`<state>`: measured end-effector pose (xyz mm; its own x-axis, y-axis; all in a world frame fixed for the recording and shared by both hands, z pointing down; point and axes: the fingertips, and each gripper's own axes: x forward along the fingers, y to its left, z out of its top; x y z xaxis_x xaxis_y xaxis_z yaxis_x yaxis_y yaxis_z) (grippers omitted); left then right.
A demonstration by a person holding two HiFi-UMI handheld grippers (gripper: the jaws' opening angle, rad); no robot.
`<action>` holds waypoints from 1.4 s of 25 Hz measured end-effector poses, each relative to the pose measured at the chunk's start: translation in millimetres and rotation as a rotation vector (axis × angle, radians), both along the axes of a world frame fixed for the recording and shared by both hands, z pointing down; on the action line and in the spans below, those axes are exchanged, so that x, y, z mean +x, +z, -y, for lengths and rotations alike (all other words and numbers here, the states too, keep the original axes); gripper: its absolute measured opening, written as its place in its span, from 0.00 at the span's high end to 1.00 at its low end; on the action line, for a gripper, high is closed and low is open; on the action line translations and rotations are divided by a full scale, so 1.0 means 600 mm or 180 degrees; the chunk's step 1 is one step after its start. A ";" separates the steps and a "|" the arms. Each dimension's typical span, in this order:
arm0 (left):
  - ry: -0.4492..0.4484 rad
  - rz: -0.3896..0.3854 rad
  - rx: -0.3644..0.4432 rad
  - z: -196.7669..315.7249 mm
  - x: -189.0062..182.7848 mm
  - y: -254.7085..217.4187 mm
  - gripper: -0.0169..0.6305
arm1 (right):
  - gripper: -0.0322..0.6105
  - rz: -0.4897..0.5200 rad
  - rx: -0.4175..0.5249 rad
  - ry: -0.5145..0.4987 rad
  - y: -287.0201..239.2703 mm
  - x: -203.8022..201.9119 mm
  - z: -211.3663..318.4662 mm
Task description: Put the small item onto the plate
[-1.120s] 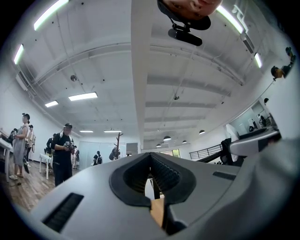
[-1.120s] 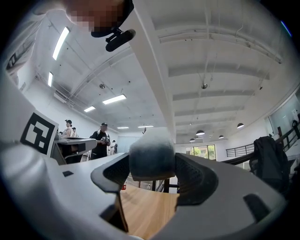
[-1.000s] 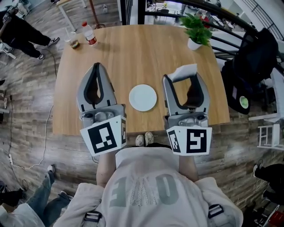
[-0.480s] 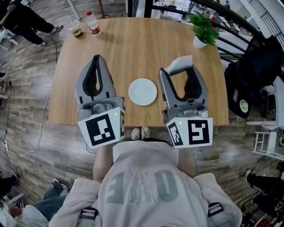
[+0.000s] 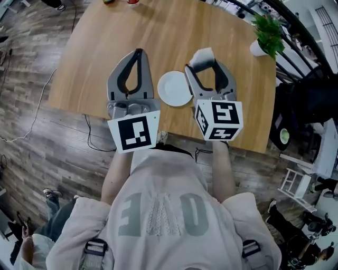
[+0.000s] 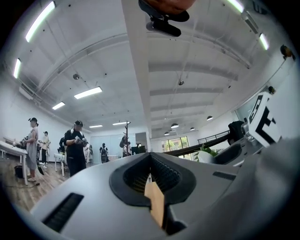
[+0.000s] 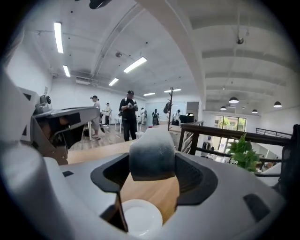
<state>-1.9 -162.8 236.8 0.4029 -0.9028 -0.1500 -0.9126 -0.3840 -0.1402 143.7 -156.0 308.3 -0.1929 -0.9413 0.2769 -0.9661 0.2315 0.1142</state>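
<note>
Small item (image 7: 151,154) sits clamped in right hand-held gripper (image 7: 152,163).

A wooden table (image 5: 105,47) stands on plank flooring (image 5: 31,137). A white plate (image 5: 175,88) lies on it at 6 o'clock, close to the near edge. A potted plant (image 5: 265,38) stands at 2 o'clock. At 11 o'clock sit a bottle (image 5: 132,1) and a cup (image 5: 109,1), both cut off by the frame.

Plate (image 5: 175,88), top unobstructed, is flanked closely: left gripper (image 5: 139,52) on its left, right gripper (image 5: 204,62), clamping the small item (image 5: 203,54), on its right. Table (image 5: 105,42) beyond the plate is open; potted plant (image 5: 266,36) stands well right of the plate.
</note>
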 end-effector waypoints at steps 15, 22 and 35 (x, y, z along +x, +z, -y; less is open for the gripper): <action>-0.0211 0.0105 -0.0466 0.023 -0.007 0.097 0.96 | 0.47 -0.0096 -0.1473 -0.0331 0.300 -0.023 0.063; -0.0298 0.0064 -0.0580 0.038 -0.020 0.113 0.96 | 0.47 -0.0145 -0.2027 -0.0394 0.383 -0.032 0.046; -0.0324 0.0092 -0.0680 0.045 -0.023 0.127 0.96 | 0.47 -0.0418 -0.2610 -0.0449 0.427 -0.020 0.025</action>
<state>-15.5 -189.9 312.9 0.3095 -0.9491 0.0591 -0.9450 -0.3139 -0.0922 131.4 -171.0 564.6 -0.2121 -0.4016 0.8909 -0.9125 0.4078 -0.0334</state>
